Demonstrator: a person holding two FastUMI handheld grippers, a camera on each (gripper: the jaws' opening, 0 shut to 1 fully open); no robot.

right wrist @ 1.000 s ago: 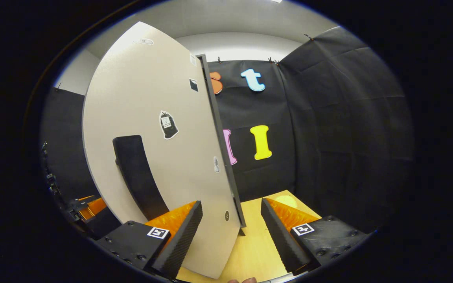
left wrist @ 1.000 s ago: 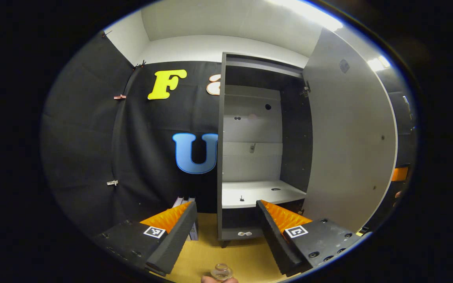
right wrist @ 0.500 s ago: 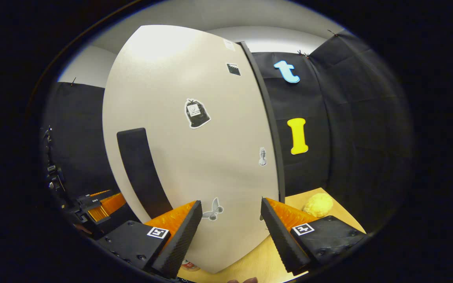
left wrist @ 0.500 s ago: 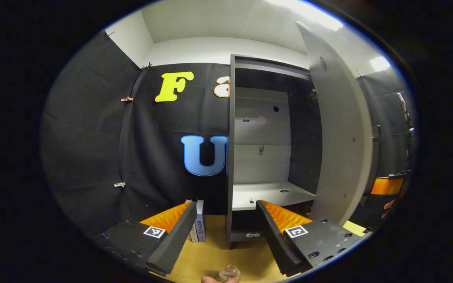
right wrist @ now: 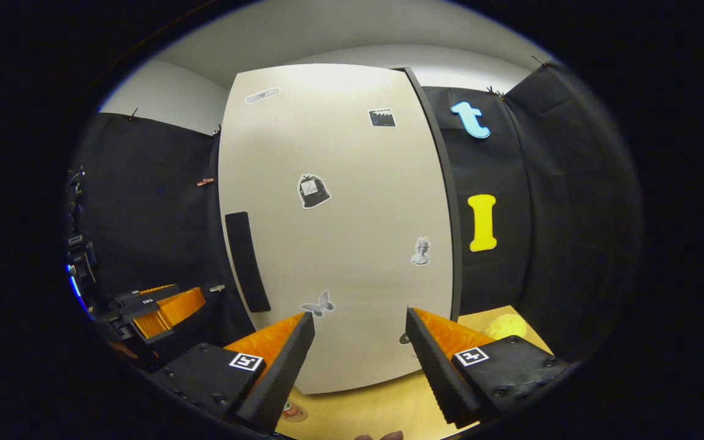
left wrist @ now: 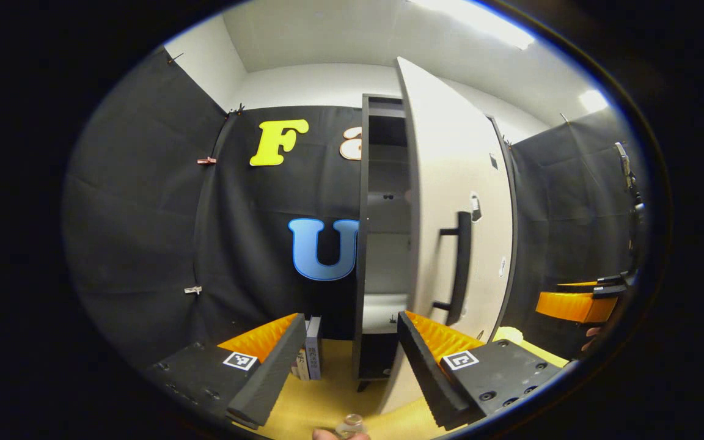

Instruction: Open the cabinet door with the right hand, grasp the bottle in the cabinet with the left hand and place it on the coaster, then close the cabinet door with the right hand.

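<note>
Right claw (right wrist: 358, 342) is standing wide, holding nothing, facing the outer face of the tall pale-grey cabinet door (right wrist: 340, 232); whether either finger is touching the panel cannot be told. In the left gripper view that door is standing ajar, leaving a narrow gap onto the dark-framed cabinet (left wrist: 367, 244) and its white shelf. The door's long black bar handle (right wrist: 247, 263) is lying at nine o'clock of the claw, well clear of the fingers.

Left claw (left wrist: 346, 360) is also gaping wide and empty, hanging over the yellow wooden surface (left wrist: 327, 403). The small clear glass bottle (left wrist: 349, 425) is sitting at six o'clock in the left gripper view, off the shelf and near the claw; the coaster under it cannot be made out.

Judgement: closing is the step in hand, not yet complete.

Risks:
- Pushing on a flat panel without grip may let the door rebound and stay ajar.
- A hard shove could shake the surface and topple the bottle.
- The soft yellow ball (right wrist: 505, 326) at four o'clock is lying near the right claw's sweep.
</note>
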